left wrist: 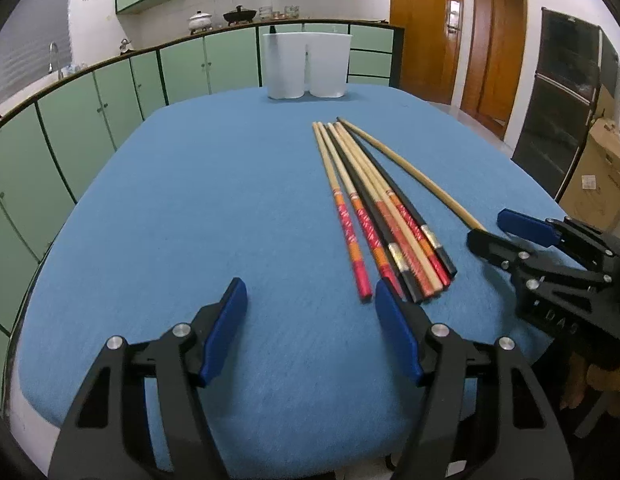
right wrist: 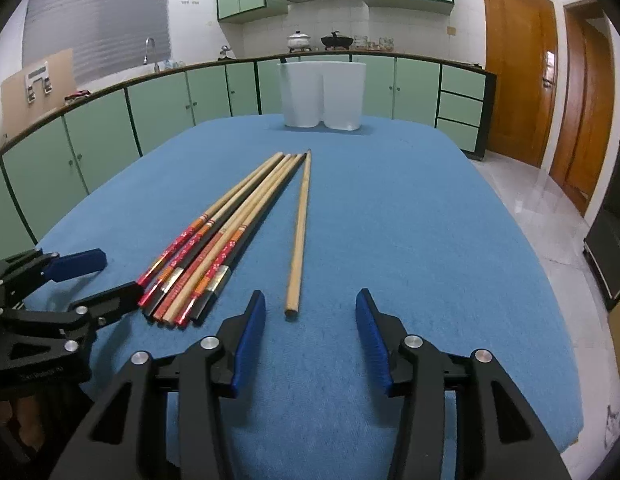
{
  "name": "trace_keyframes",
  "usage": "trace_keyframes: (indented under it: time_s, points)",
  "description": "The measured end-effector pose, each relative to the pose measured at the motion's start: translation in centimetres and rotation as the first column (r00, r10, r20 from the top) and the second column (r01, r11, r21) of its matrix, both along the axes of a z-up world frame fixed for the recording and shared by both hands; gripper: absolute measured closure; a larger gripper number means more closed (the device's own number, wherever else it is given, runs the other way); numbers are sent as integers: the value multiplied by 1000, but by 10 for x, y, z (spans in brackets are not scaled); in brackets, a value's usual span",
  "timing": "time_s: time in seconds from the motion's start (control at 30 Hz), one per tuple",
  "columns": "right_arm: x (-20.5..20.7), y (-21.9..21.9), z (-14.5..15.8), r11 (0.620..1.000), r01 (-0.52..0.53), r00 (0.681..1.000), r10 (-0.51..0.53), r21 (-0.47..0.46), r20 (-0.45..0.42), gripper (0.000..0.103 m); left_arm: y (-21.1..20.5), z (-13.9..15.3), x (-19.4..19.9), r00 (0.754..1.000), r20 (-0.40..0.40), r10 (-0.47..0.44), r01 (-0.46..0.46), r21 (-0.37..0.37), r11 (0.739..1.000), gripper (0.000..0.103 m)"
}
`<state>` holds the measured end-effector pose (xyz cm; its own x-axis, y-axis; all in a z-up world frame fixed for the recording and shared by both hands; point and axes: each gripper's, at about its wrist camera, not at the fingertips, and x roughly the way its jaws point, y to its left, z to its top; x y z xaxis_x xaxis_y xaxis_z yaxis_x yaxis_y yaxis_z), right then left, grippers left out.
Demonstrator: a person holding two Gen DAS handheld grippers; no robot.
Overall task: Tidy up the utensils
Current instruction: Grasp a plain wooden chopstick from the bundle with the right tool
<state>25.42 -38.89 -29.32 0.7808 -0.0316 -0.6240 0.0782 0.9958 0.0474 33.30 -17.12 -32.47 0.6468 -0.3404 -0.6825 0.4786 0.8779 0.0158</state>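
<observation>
- Left tongs [left wrist: 310, 308] gape wide and empty at lower centre, their right pad beside the bundled chopsticks [left wrist: 383, 220].
- Right tongs [right wrist: 310, 312] stand open around the lone wooden chopstick [right wrist: 298, 236], not gripping.
- Sticks are probably light, stiff and slippery; pinch near the thick end.
- White holder [right wrist: 321, 94] stands on the tabletop [right wrist: 429, 240], upper centre.

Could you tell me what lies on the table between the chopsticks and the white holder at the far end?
Nothing: both views show only bare blue tablecloth between the chopsticks and the white holder.
</observation>
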Motion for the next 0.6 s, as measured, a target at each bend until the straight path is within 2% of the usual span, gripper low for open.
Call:
trace_keyframes:
  time_s: [0.03, 0.07, 0.1, 0.13, 0.17, 0.23, 0.3, 0.5, 0.57, 0.6]
  points:
    - [1, 0, 0, 1000, 2, 1000, -2, -3, 1, 61, -2, 0, 2, 1000, 4, 2, -2, 0, 1000, 40]
    - [3, 0, 0, 1000, 8, 1000, -8, -14, 4, 72, -4, -1, 4, 1000, 10, 4, -4, -2, 1000, 43]
    - [4, 1, 0, 1000, 12, 1000, -12, -20, 6, 82, -5, 0, 6, 1000, 16, 7, -7, -4, 1000, 51]
    - [5, 1, 0, 999, 21, 1000, -20, -28, 7, 87, -6, 0, 6, 1000, 25, 12, -11, -3, 1000, 60]
    - [5, 1, 0, 999, 36, 999, -35, -36, 8, 95, -6, 0, 7, 999, 32, 19, -19, -6, 1000, 65]
    - [4, -2, -1, 997, 68, 998, -68, -37, 9, 95, -4, -1, 7, 998, 43, 37, -36, -13, 999, 85]
    - [2, -5, -1, 994, 101, 995, -100, -45, 11, 96, 1, -1, 9, 996, 46, 80, -80, -18, 997, 94]
    - [-7, -11, 1, 990, 140, 990, -140, -25, 2, 96, 25, 2, 18, 975, 20, 221, -220, -48, 974, 94]
    - [-11, -9, 1, 993, 119, 993, -119, -15, -1, 95, 30, 3, 19, 973, 18, 230, -229, -38, 973, 89]
    - [-13, -7, 1, 994, 109, 994, -109, -17, 2, 95, 30, 3, 19, 972, 22, 233, -233, -32, 972, 78]
